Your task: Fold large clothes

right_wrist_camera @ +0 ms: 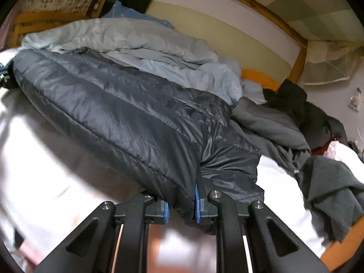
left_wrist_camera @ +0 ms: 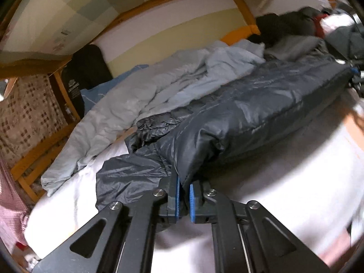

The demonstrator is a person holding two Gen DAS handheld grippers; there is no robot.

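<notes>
A dark blue puffy jacket (left_wrist_camera: 245, 113) lies across the white sheet (left_wrist_camera: 261, 182) of a bed. It fills the middle of both views. Behind it, higher in the frame, is a crumpled light blue duvet (left_wrist_camera: 159, 86).

The left gripper (left_wrist_camera: 184, 195) is at the bottom middle of its view. Its fingers (left_wrist_camera: 177, 195) are closed on one end of the jacket's near edge. The right gripper (right_wrist_camera: 182, 207) is at the bottom middle of its view too. Its fingers (right_wrist_camera: 198, 202) pinch a thicker bunch of the jacket at the other end. So both grippers hold the same long edge, one at each end.

The step now looks like folding the jacket over. To do it well, I think both hands should lift together, so the edge stays straight and does not sag in the middle. The cloth is shiny and looks slippery, so the squeeze should stay firm. Puffy cloth springs back, so it may need a press down after it is laid over.

A loose part of the jacket (left_wrist_camera: 127, 173) lies crumpled at the lower left of the left view. It should be tucked in, or the fold will be lumpy. A pile of dark grey clothes (right_wrist_camera: 295, 136) sits just beside the jacket at the right of the right view. Keep the jacket from catching on it.
</notes>
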